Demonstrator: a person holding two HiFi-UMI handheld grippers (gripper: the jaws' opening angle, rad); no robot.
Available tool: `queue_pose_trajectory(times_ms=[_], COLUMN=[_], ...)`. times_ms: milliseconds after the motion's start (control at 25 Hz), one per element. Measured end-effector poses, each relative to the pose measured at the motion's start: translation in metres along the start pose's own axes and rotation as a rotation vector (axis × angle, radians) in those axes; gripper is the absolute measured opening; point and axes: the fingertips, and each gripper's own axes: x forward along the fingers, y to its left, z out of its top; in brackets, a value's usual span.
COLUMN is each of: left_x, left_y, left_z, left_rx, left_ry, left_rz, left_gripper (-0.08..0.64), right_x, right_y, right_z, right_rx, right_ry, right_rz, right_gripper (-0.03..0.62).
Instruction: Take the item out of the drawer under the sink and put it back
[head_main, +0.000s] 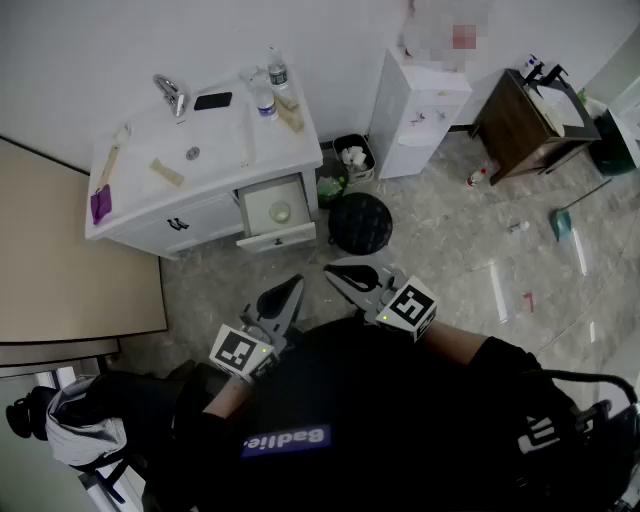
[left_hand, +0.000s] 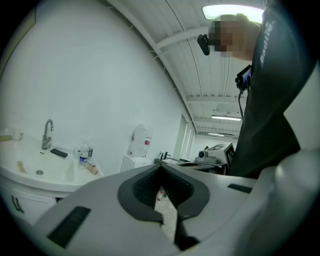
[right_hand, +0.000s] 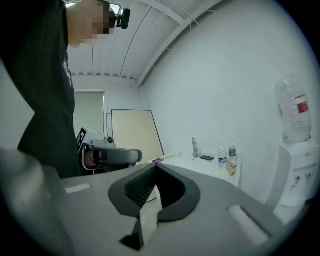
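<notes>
In the head view a white vanity (head_main: 140, 215) with a sink (head_main: 193, 152) stands at the upper left. Its right-hand drawer (head_main: 278, 238) is pulled open, and a small pale round item (head_main: 280, 211) lies inside. My left gripper (head_main: 296, 283) and right gripper (head_main: 330, 272) are held close to my body, well short of the drawer, with their tips pointing toward it. Both are shut with nothing in them. The left gripper (left_hand: 161, 167) in its own view has its tips together, with the vanity top (left_hand: 30, 172) far to the left. The right gripper (right_hand: 156, 167) is likewise shut and empty in its own view.
A black round stool (head_main: 360, 222) and a small waste bin (head_main: 353, 157) stand just right of the drawer. Further right are a white water dispenser (head_main: 415, 100) and a brown cabinet (head_main: 520, 125). Bottles (head_main: 265, 100), a phone (head_main: 212, 100) and a faucet (head_main: 172, 95) sit on the vanity. Small litter dots the floor at right.
</notes>
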Motion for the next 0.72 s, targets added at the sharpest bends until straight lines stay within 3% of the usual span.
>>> queue_pose_trajectory(times_ms=[720], left_x=[-0.0019], left_y=[-0.0004], left_z=[-0.0039], left_rx=[-0.001], left_ry=[-0.002], left_rz=[0.007], left_gripper=[0.006], right_x=[0.0013], right_y=[0.0054], right_z=[-0.0005], right_rx=[0.018], right_ry=[-0.002], right_rz=[0.025], right_gripper=[0.002])
